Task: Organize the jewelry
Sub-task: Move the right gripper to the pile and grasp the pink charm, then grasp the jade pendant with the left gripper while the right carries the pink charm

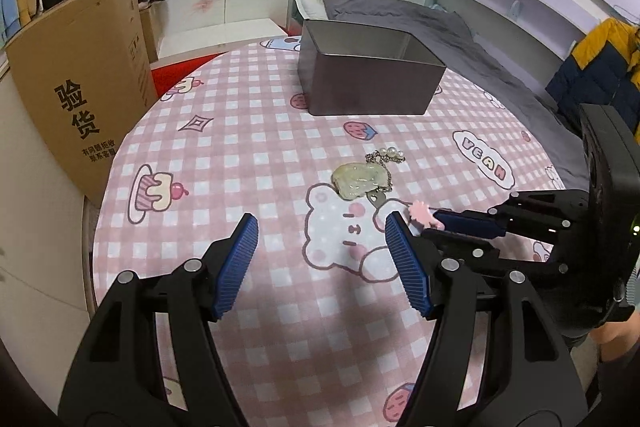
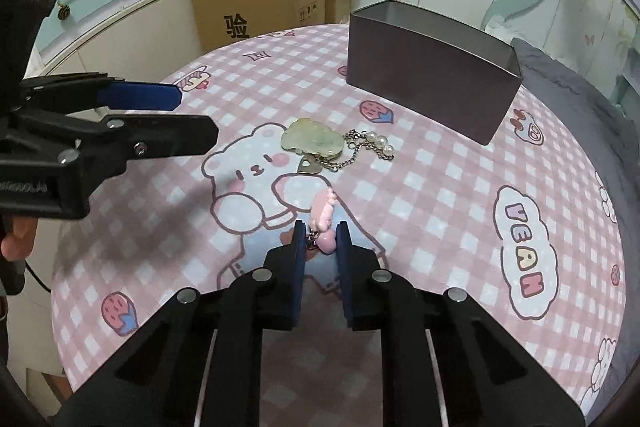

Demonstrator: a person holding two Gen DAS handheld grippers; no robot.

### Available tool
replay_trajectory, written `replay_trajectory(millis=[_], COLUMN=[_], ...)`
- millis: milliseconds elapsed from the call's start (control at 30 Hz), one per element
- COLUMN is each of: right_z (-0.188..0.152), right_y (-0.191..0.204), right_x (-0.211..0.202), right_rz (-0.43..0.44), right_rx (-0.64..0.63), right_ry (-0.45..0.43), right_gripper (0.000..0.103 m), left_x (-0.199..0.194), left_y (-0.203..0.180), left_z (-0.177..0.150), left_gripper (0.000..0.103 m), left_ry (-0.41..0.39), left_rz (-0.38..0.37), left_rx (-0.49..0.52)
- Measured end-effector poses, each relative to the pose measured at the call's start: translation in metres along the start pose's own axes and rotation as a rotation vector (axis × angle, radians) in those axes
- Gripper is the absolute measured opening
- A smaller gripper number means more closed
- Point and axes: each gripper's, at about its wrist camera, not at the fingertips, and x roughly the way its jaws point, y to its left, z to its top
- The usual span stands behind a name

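A pale green jade pendant with a gold chain and pearls lies mid-table on the pink checked cloth; it also shows in the right wrist view. My right gripper is shut on a pink charm, seen from the side in the left wrist view. My left gripper is open and empty, just in front of the pendant and beside the right gripper. An open dark metal box stands behind the pendant; it also shows in the right wrist view.
A large cardboard box stands left of the round table. A bed with grey bedding lies behind the table. A yellow and navy jacket hangs at the right. Wardrobes line the back wall.
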Motion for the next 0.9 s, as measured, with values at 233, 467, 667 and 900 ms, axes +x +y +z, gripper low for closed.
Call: replay_trajectory(millis=[233,467,667,900], right_z=[0.001,0.003,0.006,0.009], right_y=[-0.026,-0.052,-0.063,-0.068], right_x=[-0.007,-0.019,-0.020,-0.017], right_rz=[-0.015,0.006,0.024,0.042], right_rx=[0.067,0.130,0.152,0.156], right_ry=[-0.030,-0.063,-0.075,-0.079], right_gripper=[0.013,0.013,0.013,0.013], left_x=[0.022,0.046,0.060,0.074], left_y=[-0.015,-0.026,-0.029,-0.033], left_z=[0.004,0.013,0.024,0.025], left_gripper=[0.069,0.069,0.069,0.062], left_ry=[0.031,0.062,0.068,0.087], left_rz=[-0.015,-0.004,0.003,0.027], left_rx=[0.051,0.086,0.100,0.127])
